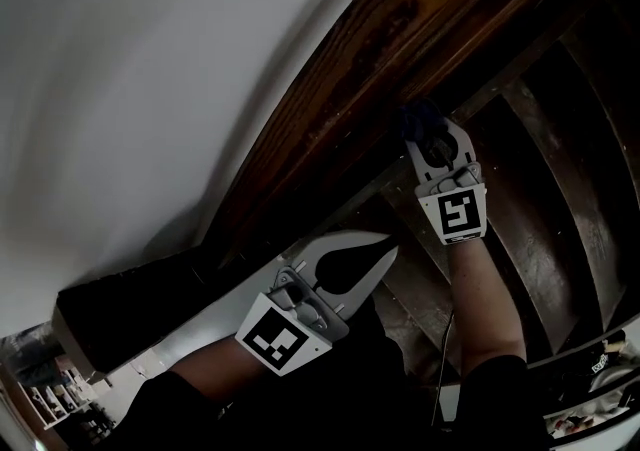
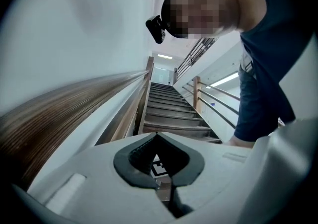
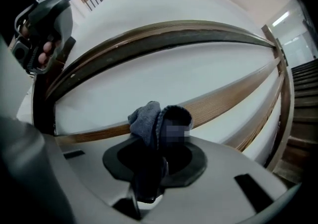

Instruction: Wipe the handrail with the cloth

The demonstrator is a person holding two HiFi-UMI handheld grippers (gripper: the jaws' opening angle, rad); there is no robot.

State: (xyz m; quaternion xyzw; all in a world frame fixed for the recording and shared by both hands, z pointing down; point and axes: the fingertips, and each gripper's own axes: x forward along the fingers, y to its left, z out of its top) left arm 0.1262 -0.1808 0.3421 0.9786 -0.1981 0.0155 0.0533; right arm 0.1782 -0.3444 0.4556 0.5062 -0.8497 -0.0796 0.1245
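A white wall (image 1: 150, 59) runs along one side and dark stairs (image 1: 560, 189) go down the other side. The wide brown handrail (image 1: 380, 49) sits between them, on a slant. Nothing lies on the handrail or blocks it. Across the stairs there is another railing (image 2: 198, 96) with wooden posts. The right gripper (image 1: 438, 144) is up at the lower edge of the handrail. Its jaws are squeezed shut on the cloth (image 3: 146, 121), which is grey-blue and bunched up. The cloth sticks out past the tips and seems to press on the wood. The left gripper (image 1: 388, 251) is lower down, near the person's body and apart from the handrail. Its jaws are closed, tips touching, with nothing held between them. It is well apart from the cloth.
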